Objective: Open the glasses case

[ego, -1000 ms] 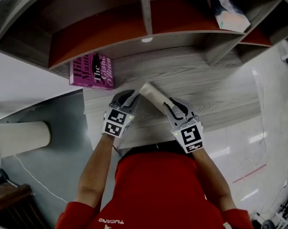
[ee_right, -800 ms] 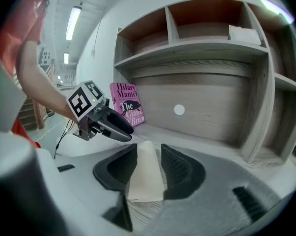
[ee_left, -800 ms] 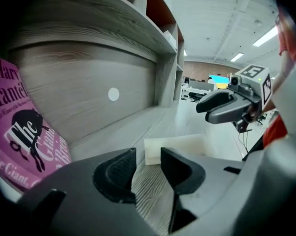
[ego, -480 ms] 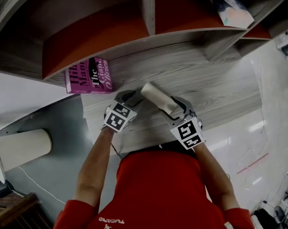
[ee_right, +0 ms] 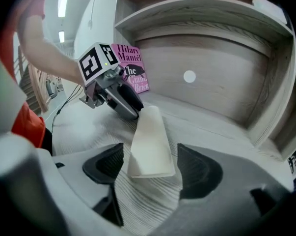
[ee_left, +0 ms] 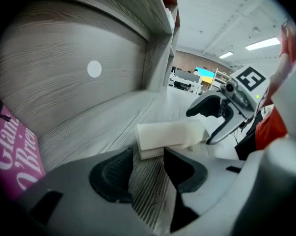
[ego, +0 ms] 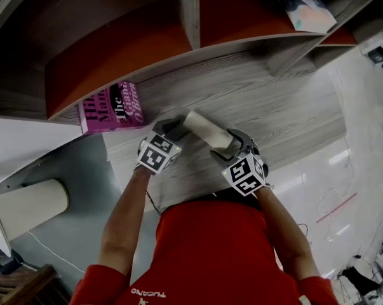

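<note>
One long, pale cream glasses case (ego: 207, 131)

Your head view looks steeply down past your torso onto the worktop (ego: 274, 100), with the shelf unit (ego: 115, 49) across the top of frame. The left gripper view sits low and close to the worktop, looking along its fingers (ee_left: 111, 176) towards your right, and the right gripper view mirrors it along its own fingers (ee_right: 199, 171), so the two face each other. All three share the glasses case (ego: 207, 131) and the pink book (ego: 112, 105).
</note>
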